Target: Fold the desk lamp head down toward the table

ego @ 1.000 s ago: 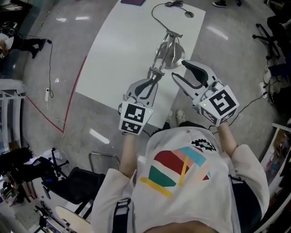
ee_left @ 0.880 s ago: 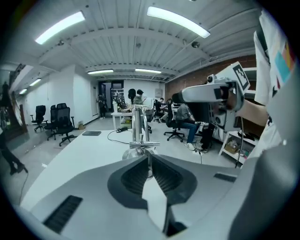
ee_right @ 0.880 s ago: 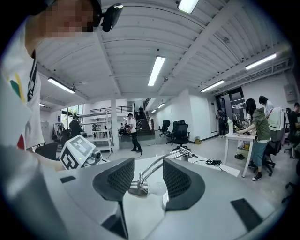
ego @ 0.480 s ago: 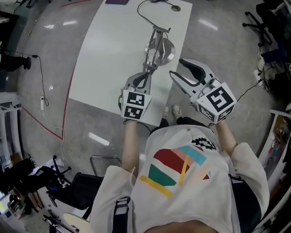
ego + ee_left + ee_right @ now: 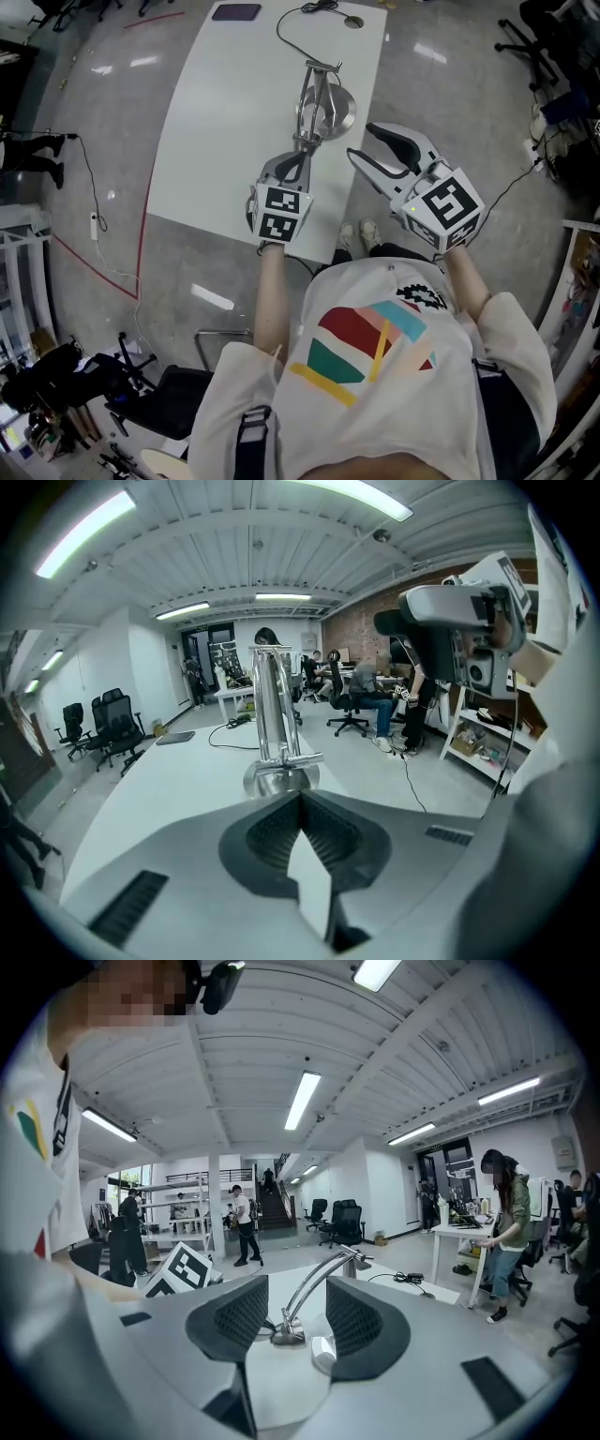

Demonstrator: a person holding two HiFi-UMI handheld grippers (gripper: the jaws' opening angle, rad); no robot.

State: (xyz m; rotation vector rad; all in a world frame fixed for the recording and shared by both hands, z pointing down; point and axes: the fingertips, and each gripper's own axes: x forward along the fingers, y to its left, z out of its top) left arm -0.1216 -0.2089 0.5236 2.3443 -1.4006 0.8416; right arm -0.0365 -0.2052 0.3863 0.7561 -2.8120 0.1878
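A chrome desk lamp stands on the white table (image 5: 225, 112), with its round base (image 5: 337, 111) near the right edge. Its twin-rod arm (image 5: 309, 98) runs from a far hinge toward me. My left gripper (image 5: 299, 159) is shut on the lamp head at the arm's near end. In the left gripper view the rods (image 5: 272, 700) rise just beyond the closed jaws (image 5: 300, 801), with a thin white piece pinched between the pads. My right gripper (image 5: 361, 141) hangs open to the right of the lamp, holding nothing. Through its gap I see the curved arm (image 5: 319, 1288).
A black cable (image 5: 298, 26) runs from the lamp to the table's far end, near a dark flat pad (image 5: 236, 11). The table's near edge lies just under my left gripper. Office chairs and people stand farther off in the room.
My left gripper has sunk a little with the lamp's near end and its jaws have closed fully. The right gripper has stayed where it was.
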